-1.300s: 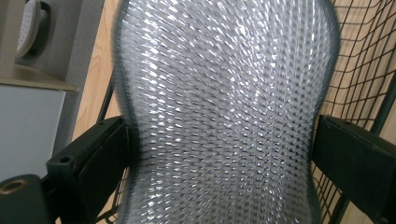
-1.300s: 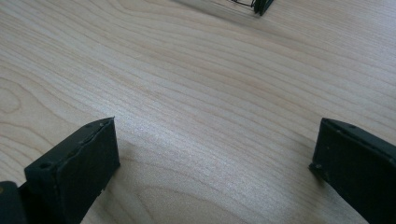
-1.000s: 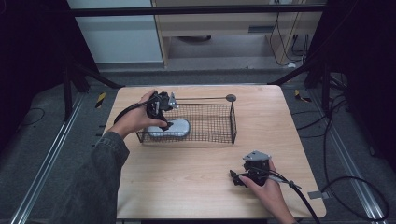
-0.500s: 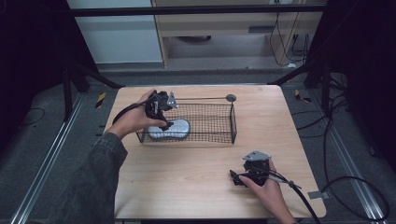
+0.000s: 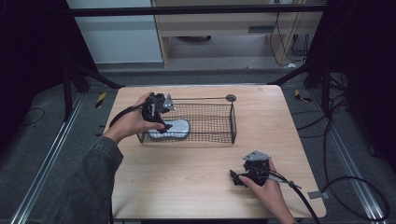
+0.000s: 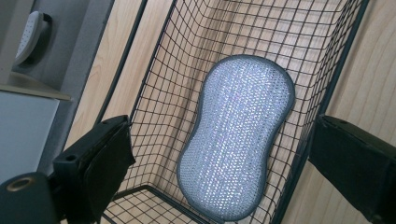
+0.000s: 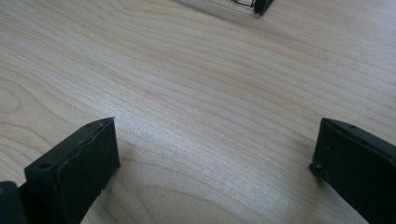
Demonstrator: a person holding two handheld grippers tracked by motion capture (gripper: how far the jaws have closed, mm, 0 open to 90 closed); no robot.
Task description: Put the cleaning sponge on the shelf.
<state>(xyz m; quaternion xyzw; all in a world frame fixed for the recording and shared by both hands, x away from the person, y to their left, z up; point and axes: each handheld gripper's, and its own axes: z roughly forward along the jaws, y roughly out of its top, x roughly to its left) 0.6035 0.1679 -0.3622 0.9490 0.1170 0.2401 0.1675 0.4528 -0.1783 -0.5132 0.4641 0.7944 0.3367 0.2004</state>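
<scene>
A silver, peanut-shaped scouring pad point(image 5: 173, 128) point(image 6: 236, 140) lies flat on the floor of a black wire basket point(image 5: 219, 122) point(image 6: 196, 42), at its left end. My left gripper point(image 5: 160, 122) point(image 6: 219, 158) hangs just above the pad at the basket's left end, open, jaws spread wide on either side of the pad without touching it. My right gripper point(image 5: 236, 178) point(image 7: 215, 163) rests low over the bare wooden table point(image 5: 187, 172) point(image 7: 196, 84) near the front right, open with nothing between its jaws.
The basket's long handle with a round end point(image 5: 230, 97) runs along its far side. A basket corner point(image 7: 257, 5) shows at the top of the right gripper view. Black cables trail off the table's right side point(image 5: 336, 186).
</scene>
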